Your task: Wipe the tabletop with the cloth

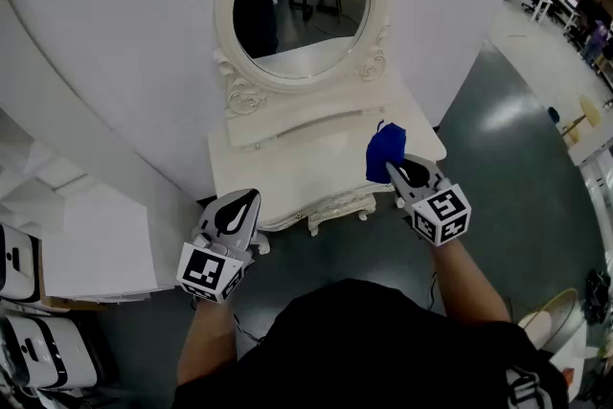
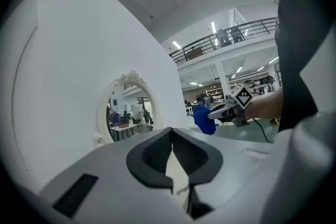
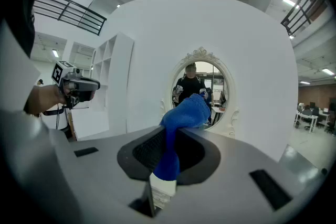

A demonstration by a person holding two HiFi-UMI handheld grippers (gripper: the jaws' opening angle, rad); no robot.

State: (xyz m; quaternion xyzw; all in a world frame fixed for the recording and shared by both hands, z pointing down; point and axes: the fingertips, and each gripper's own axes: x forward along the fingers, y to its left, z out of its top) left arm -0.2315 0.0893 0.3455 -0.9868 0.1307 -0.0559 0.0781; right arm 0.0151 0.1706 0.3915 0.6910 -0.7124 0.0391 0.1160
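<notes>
The right gripper (image 1: 391,170) pinches the blue cloth (image 1: 385,148), which bunches out past its tips over the white bench (image 1: 287,158) at about 3 o'clock of the top; whether it touches the surface cannot be told. The left gripper (image 1: 251,196) is pressed together on nothing, at the bench's front edge near 7 o'clock, and the oval mirror (image 1: 302,0) stands at 12 o'clock

You wear a black top (image 1: 364,350). Your left gripper (image 1: 239,208) and right gripper (image 1: 404,171) have pale grey shells with black jaw pads, each carrying a white marker cube (image 1: 442,214) printed with black squares, and a thin dark cable (image 2: 261,131) hangs from the right one
</notes>
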